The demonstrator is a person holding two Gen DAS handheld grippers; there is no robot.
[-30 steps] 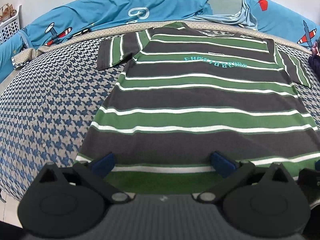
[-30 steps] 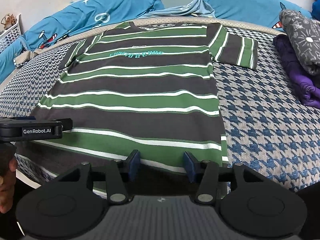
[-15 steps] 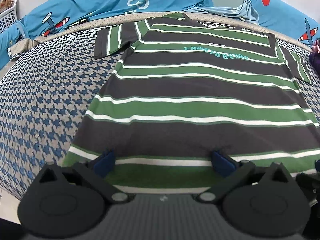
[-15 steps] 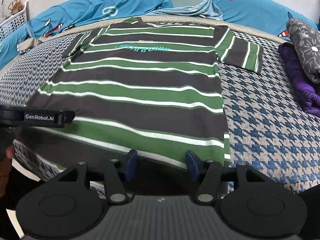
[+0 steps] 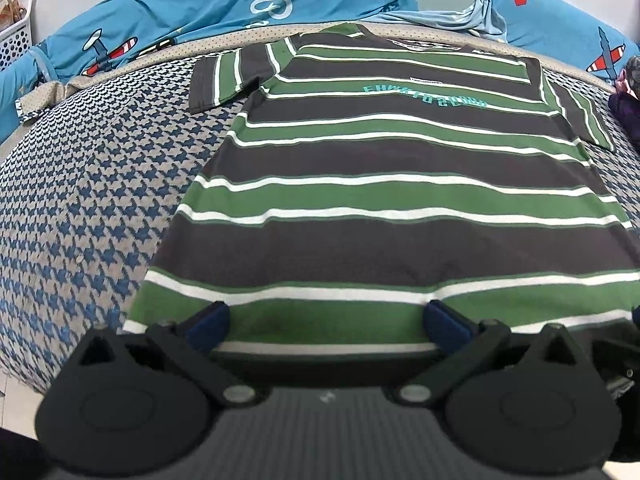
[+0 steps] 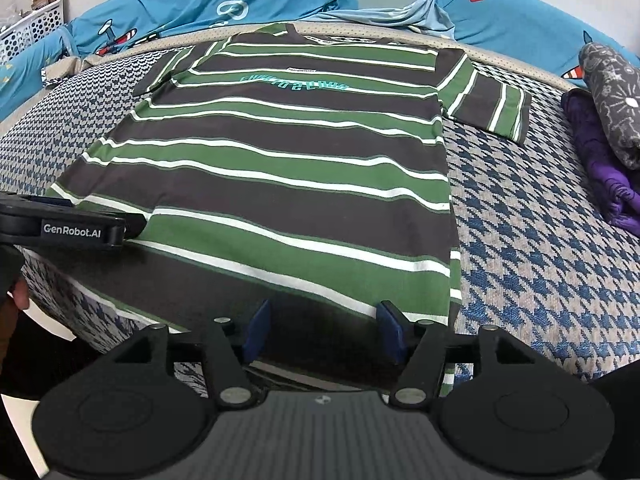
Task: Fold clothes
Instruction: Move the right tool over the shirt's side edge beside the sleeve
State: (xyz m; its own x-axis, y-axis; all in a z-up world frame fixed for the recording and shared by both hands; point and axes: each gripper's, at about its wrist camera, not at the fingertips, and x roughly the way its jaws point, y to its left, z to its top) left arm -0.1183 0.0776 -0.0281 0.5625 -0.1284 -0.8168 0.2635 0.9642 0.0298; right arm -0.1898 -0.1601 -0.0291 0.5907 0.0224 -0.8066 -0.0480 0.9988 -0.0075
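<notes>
The striped T-shirt (image 5: 392,200) lies flat on the bed (image 5: 80,208), hem nearest. The left gripper (image 5: 326,316) is spread wide; the right gripper (image 6: 322,330) is opening; both hold nothing.

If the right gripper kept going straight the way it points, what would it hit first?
Most likely the bottom hem of the green, charcoal and white striped T-shirt, spread flat just ahead of the right gripper; its jaws are opening, nothing between them.

Ahead of the matt black plastic tool (image 6: 322,330), a soft knit striped shirt (image 6: 280,168) lies on the bed's (image 6: 540,240) coarse woven houndstooth cover; beyond, smooth blue printed bedding (image 6: 200,0).
</notes>
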